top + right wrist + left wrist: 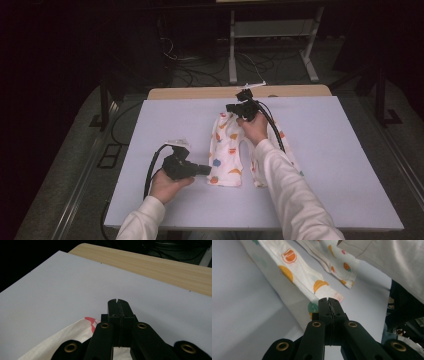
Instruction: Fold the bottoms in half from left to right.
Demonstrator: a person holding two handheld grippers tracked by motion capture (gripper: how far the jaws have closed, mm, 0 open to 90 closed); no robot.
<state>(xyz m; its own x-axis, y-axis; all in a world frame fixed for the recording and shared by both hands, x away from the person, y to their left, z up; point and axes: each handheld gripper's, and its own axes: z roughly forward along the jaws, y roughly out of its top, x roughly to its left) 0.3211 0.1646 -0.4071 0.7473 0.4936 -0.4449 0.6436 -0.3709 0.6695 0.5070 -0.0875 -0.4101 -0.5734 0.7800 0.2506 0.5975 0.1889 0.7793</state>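
Patterned cloth [227,150], white with orange, red and teal fruit prints, spread just right of centre in the high view on the pale lilac sheet [165,120] covering the counter [200,92]. Wooden counter edge peeking out along the top of that sheet; same tan strip across the upper right of the right gripper view [155,262]. Cloth in two long lobes running from mid-frame down toward the lower centre, right lobe partly hidden under a white sleeve [285,185].

Left gripper [206,170], lower left of centre in the high view, pointing rightward, tip just beside the cloth's lower left hem. Jaws pressed flat together, nothing between them. From the left gripper view [328,300], closed tip sitting over the cloth's edge [317,286], a teal print right behind it; touching or merely above, hard to tell.

Right gripper [231,107], upper centre of the high view, at the cloth's top end, aimed leftward. Jaws also clamped tight on themselves, empty. From the right gripper view [117,301], shut tip over bare lilac sheet, with a fold of the cloth and a red print [91,321] in the lower left, just beside the gripper's body.
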